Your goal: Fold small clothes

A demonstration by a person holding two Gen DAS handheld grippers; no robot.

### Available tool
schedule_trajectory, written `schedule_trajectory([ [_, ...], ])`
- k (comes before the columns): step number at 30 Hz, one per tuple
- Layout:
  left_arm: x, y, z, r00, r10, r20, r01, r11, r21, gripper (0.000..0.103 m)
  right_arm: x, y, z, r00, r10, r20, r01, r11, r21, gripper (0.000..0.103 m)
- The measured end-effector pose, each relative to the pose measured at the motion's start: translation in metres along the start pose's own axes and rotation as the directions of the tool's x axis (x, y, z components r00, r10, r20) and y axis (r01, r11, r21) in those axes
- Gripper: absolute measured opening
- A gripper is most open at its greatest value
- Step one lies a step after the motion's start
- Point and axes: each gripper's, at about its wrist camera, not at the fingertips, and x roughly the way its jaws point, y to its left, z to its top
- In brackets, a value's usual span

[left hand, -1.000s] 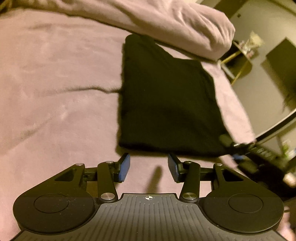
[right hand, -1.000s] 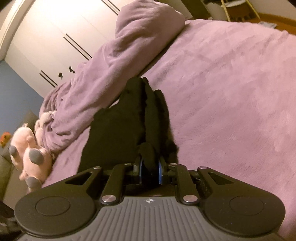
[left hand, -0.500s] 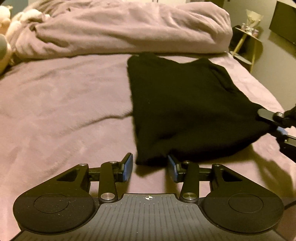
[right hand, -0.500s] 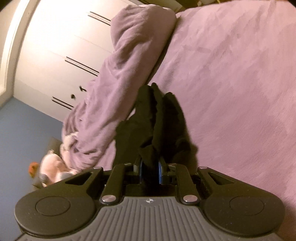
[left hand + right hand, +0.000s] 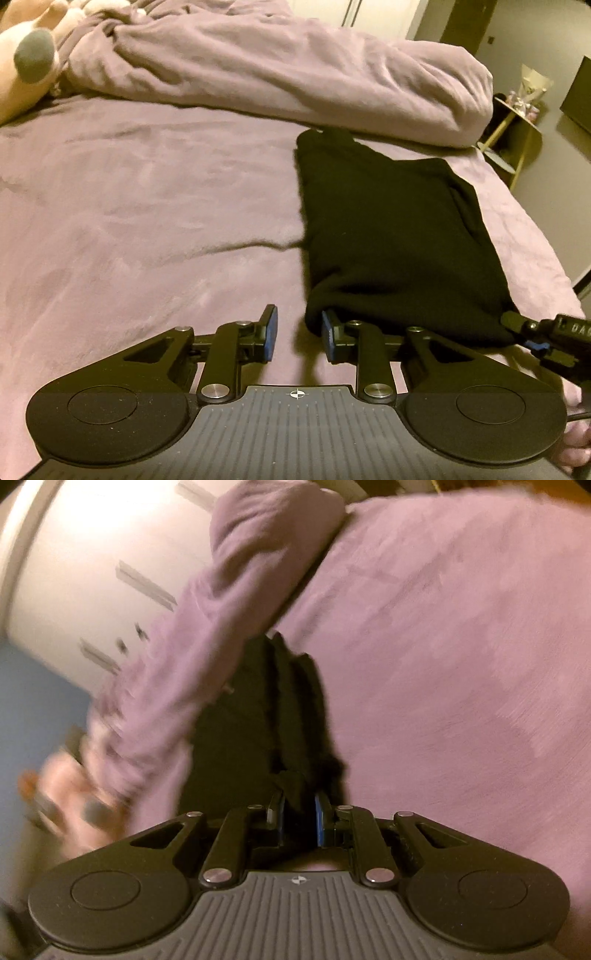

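A folded black garment (image 5: 388, 240) lies on the purple bed (image 5: 147, 221), its far end against the bunched duvet. My left gripper (image 5: 298, 334) sits at the garment's near left corner with its jaws closing. That corner rests against the right finger (image 5: 328, 332), and bare sheet shows in the gap between the pads. My right gripper (image 5: 298, 808) is shut on the black garment (image 5: 280, 720), which rises in folds ahead of it. In the left wrist view the right gripper (image 5: 524, 330) holds the near right corner.
A rolled purple duvet (image 5: 277, 66) runs across the far side of the bed. A pink plush toy (image 5: 26, 66) lies at its left end. A small gold side table (image 5: 517, 122) stands beyond the bed's right edge. White wardrobe doors (image 5: 92, 572) are behind.
My left gripper has come up to the garment's near left corner and its jaws have narrowed. The right wrist view has rolled and blurred, with the same grip on the cloth.
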Motion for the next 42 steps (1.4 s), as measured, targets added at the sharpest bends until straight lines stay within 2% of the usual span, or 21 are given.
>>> schedule_trajectory([
  [2, -0.007, 0.007, 0.0, 1.0, 0.005, -0.001, -0.005, 1.0, 0.0, 0.037, -0.005, 0.006, 0.001, 1.0, -0.018, 0.012, 0.019, 0.996, -0.089, 0.015],
  [4, -0.019, 0.014, 0.003, 0.996, 0.083, 0.031, -0.083, 0.997, -0.005, 0.036, -0.012, 0.01, 0.005, 0.998, -0.039, 0.041, 0.045, 0.986, -0.16, 0.026],
  [6, -0.031, 0.022, 0.01, 0.989, 0.107, 0.097, -0.104, 0.994, -0.042, 0.042, -0.018, 0.009, 0.013, 0.994, -0.064, 0.086, 0.079, 0.978, -0.194, 0.045],
  [9, -0.024, 0.029, 0.032, 0.995, -0.032, 0.091, 0.039, 0.996, -0.081, 0.06, -0.014, -0.001, 0.032, 0.993, -0.058, 0.102, 0.073, 0.987, -0.143, 0.051],
  [10, -0.012, 0.031, 0.04, 0.993, -0.099, 0.068, 0.105, 0.99, -0.093, 0.06, -0.008, -0.003, 0.038, 0.995, -0.041, 0.091, 0.052, 0.991, -0.127, 0.052],
  [12, 0.017, 0.032, 0.05, 0.978, -0.205, 0.032, 0.208, 0.969, -0.136, 0.061, 0.01, -0.006, 0.054, 0.997, 0.041, 0.058, -0.035, 0.995, -0.097, 0.075],
  [13, 0.032, 0.032, 0.054, 0.972, -0.237, 0.003, 0.234, 0.959, -0.158, 0.06, 0.02, -0.006, 0.06, 0.997, 0.069, 0.042, -0.066, 0.995, -0.071, 0.078],
  [15, 0.065, 0.033, 0.061, 0.964, -0.261, -0.05, 0.245, 0.945, -0.215, 0.06, 0.044, -0.01, 0.071, 0.991, 0.133, -0.024, -0.133, 0.991, -0.015, 0.079],
  [19, 0.1, 0.033, 0.062, 0.946, -0.317, -0.071, 0.286, 0.917, -0.279, 0.058, 0.073, -0.01, 0.077, 0.986, 0.156, -0.054, -0.156, 0.988, -0.004, 0.075],
  [20, 0.107, 0.032, 0.062, 0.938, -0.338, -0.076, 0.303, 0.906, -0.296, 0.058, 0.076, -0.008, 0.077, 0.986, 0.16, -0.055, -0.161, 0.987, -0.012, 0.07],
  [22, 0.118, 0.031, 0.062, 0.935, -0.344, -0.09, 0.298, 0.897, -0.326, 0.051, 0.084, -0.004, 0.077, 0.984, 0.162, -0.079, -0.165, 0.986, -0.035, 0.059],
  [24, 0.121, 0.032, 0.062, 0.932, -0.353, -0.087, 0.305, 0.889, -0.341, 0.038, 0.09, 0.0, 0.075, 0.985, 0.147, -0.086, -0.152, 0.987, -0.06, 0.043],
  [25, 0.12, 0.034, 0.062, 0.929, -0.36, -0.086, 0.309, 0.884, -0.351, 0.035, 0.093, 0.002, 0.074, 0.986, 0.144, -0.088, -0.149, 0.987, -0.06, 0.039],
  [27, 0.11, 0.038, 0.065, 0.922, -0.383, -0.064, 0.338, 0.872, -0.355, 0.029, 0.099, 0.002, 0.074, 0.98, 0.165, -0.111, -0.166, 0.986, -0.004, 0.026],
  [30, 0.079, 0.048, 0.071, 0.912, -0.407, -0.046, 0.364, 0.857, -0.364, 0.028, 0.098, 0.008, 0.07, 0.967, 0.215, -0.133, -0.207, 0.976, 0.072, 0.025],
  [32, 0.052, 0.063, 0.07, 0.916, -0.396, -0.06, 0.347, 0.859, -0.376, 0.028, 0.1, 0.012, 0.06, 0.937, 0.304, -0.173, -0.275, 0.946, 0.173, 0.025],
  [34, 0.029, 0.084, 0.064, 0.927, -0.367, -0.078, 0.31, 0.867, -0.39, 0.028, 0.101, 0.023, 0.042, 0.906, 0.349, -0.24, -0.298, 0.928, 0.224, 0.025],
  [36, 0.012, 0.107, 0.054, 0.948, -0.3, -0.105, 0.24, 0.891, -0.384, 0.03, 0.1, 0.037, 0.018, 0.871, 0.379, -0.313, -0.319, 0.92, 0.226, 0.025],
  [37, 0.005, 0.115, 0.048, 0.957, -0.265, -0.119, 0.205, 0.907, -0.368, 0.031, 0.097, 0.045, 0.008, 0.868, 0.367, -0.335, -0.32, 0.929, 0.187, 0.025],
  [40, -0.014, 0.129, 0.026, 0.973, -0.208, -0.101, 0.166, 0.931, -0.326, 0.036, 0.077, 0.067, -0.015, 0.896, 0.285, -0.341, -0.291, 0.956, 0.036, 0.034],
  [42, -0.023, 0.127, 0.011, 0.966, -0.242, -0.093, 0.208, 0.937, -0.281, 0.044, 0.053, 0.074, -0.022, 0.921, 0.244, -0.304, -0.273, 0.961, -0.054, 0.061],
])
